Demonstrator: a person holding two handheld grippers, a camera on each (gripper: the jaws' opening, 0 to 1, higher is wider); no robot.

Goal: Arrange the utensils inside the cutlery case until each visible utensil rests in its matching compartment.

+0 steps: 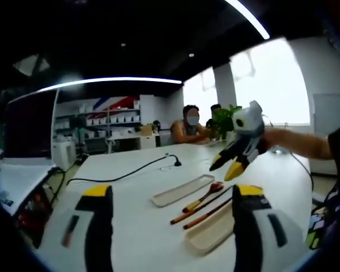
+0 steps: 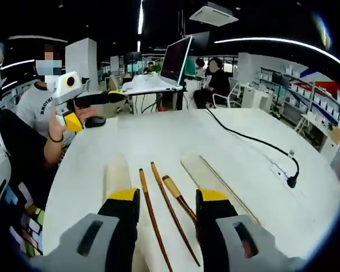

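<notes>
On the white table (image 1: 130,226) lie two cream case halves, a flat one (image 1: 183,190) and a deeper one (image 1: 212,229). Between them rest a wooden spoon (image 1: 204,195) and two chopsticks (image 1: 203,209), all outside the halves. My left gripper (image 1: 173,192) hangs open over the table's near part, nothing between its jaws. The right gripper (image 1: 225,167) hovers in the air past the utensils. In the right gripper view, my right gripper (image 2: 167,195) is open above the spoon (image 2: 178,198) and chopsticks (image 2: 150,209), between the deeper half (image 2: 116,173) and the flat half (image 2: 207,173). A hand holds the left gripper (image 2: 116,95) at the far left.
A black cable (image 2: 255,141) snakes across the table to a plug (image 2: 292,181). A monitor (image 2: 175,59) stands at the far end and a mouse (image 2: 94,120) lies near the person's hand. People sit at the far table beside a green plant (image 1: 224,119).
</notes>
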